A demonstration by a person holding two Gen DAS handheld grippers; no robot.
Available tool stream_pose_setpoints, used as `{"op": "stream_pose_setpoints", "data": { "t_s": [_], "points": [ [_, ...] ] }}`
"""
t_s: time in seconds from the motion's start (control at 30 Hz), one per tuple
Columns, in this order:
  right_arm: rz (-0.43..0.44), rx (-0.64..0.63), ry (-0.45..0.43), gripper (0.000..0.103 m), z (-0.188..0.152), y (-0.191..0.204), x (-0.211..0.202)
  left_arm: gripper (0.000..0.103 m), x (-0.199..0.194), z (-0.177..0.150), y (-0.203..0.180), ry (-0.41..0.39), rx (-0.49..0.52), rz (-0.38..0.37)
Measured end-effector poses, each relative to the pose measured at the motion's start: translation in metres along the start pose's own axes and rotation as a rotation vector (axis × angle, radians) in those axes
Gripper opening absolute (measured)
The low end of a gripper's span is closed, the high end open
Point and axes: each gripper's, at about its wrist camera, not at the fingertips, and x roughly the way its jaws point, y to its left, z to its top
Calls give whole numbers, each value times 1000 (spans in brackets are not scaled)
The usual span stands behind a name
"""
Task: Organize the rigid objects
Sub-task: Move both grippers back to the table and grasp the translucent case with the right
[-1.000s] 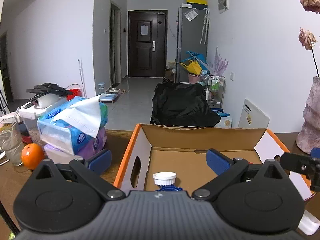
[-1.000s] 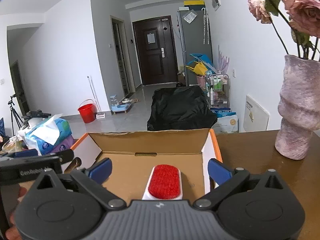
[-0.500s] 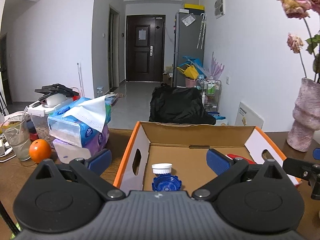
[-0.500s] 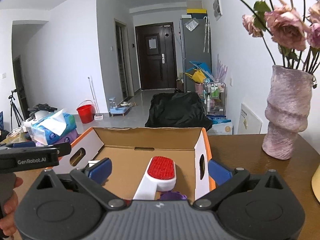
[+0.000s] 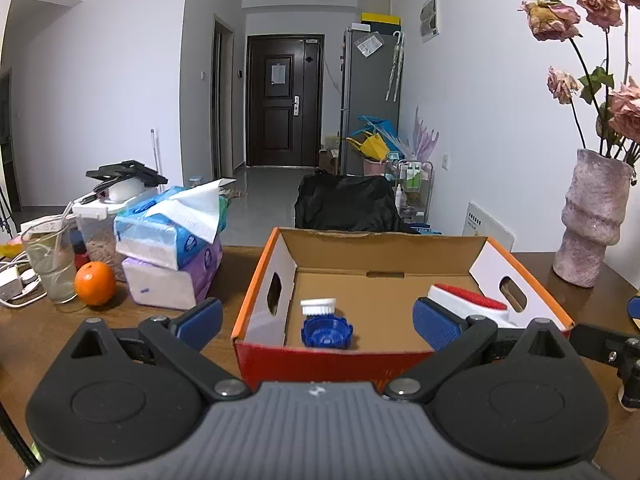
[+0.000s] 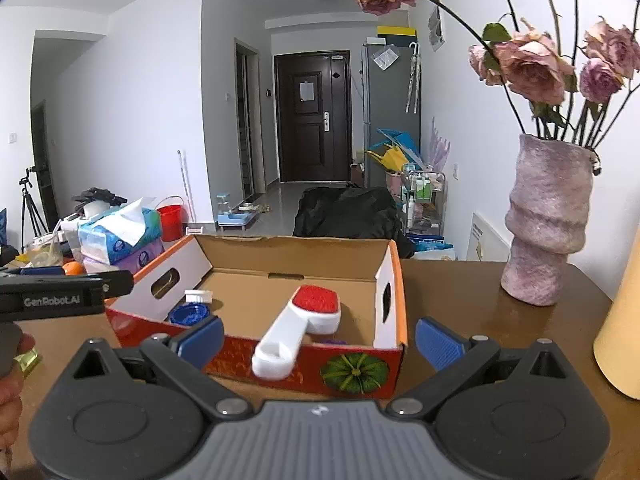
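An open cardboard box (image 5: 340,364) with orange rims and a red front wall stands on the brown table. Inside lie a blue ridged lid (image 5: 327,330), a white cap (image 5: 318,306) and a white brush with a red pad (image 5: 468,304). In the right wrist view the brush (image 6: 316,302) slants up with its handle resting over the box's (image 6: 232,356) front wall. My left gripper (image 5: 316,320) is open and holds nothing, just in front of the box. My right gripper (image 6: 319,338) is open too, its fingers either side of the brush handle without touching it.
A purple vase of dried roses (image 6: 548,232) stands right of the box, and a tall yellow object (image 6: 620,320) is at the far right. Left of the box are stacked tissue packs (image 5: 172,256), an orange (image 5: 95,283) and a glass (image 5: 50,264).
Both grippers have drawn back from over the box to its near side. The box's red front wall now shows. The brush, lid and cap stay inside.
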Motion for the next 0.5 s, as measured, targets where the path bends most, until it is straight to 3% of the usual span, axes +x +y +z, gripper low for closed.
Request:
{"op": "stream_pose_setpoints", "data": {
  "t_s": [0.5],
  "points": [
    [-1, -41, 27, 103, -37, 7, -45, 103, -44, -28, 8, 6, -6, 0]
  ]
}}
